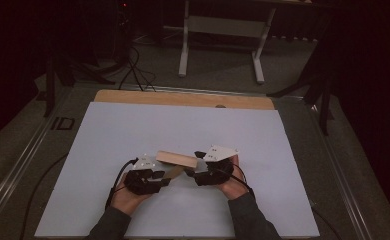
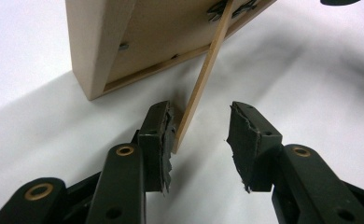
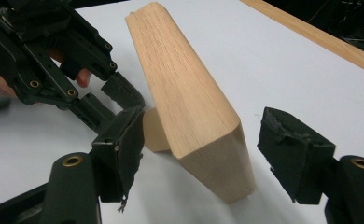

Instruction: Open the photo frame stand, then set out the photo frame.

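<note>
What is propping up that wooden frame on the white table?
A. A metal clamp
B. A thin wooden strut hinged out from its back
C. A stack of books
B: in the left gripper view a thin wooden strut slants from the back of the wooden frame down to the table.

Overhead camera looks down; both gripper cameras closely share the wooden frame (image 1: 177, 159).

Pale tan wooden frame (image 3: 189, 107), black grippers — left gripper (image 2: 201, 135), right gripper (image 3: 199, 154) — white table sheet (image 1: 133, 130)
</note>
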Tool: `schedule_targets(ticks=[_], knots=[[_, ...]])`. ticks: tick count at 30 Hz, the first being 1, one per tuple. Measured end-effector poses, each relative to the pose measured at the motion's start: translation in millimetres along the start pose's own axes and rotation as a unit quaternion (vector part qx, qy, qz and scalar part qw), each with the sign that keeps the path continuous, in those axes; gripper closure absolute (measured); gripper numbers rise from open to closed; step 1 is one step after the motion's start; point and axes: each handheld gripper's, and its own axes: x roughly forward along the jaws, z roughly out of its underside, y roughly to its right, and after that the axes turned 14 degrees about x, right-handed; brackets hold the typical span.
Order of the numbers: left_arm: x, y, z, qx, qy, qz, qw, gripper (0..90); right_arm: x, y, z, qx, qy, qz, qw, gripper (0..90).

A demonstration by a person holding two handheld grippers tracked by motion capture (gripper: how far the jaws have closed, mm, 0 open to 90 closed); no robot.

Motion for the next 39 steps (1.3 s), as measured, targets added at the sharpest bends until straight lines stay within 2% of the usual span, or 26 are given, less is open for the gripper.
schedule_targets(ticks=[21,33,39], knots=[[-14.3,-2.9,0.2,0.001,0.022,-0.026,0.9994,59.8,-8.8,-0.2,-6.0,0.005,0.019,-0.020,0.9996,31.8],[-18.5,-3.9,-0.7,0.002,0.033,-0.032,0.9989,61.8,-17.0,1.7,-9.6,0.018,0.039,-0.033,0.9985,36.2],[-20.3,-4.6,-1.4,-0.002,0.035,-0.027,0.9990,64.9,-23.6,3.7,-11.9,0.025,0.055,-0.035,0.9976,40.3]])
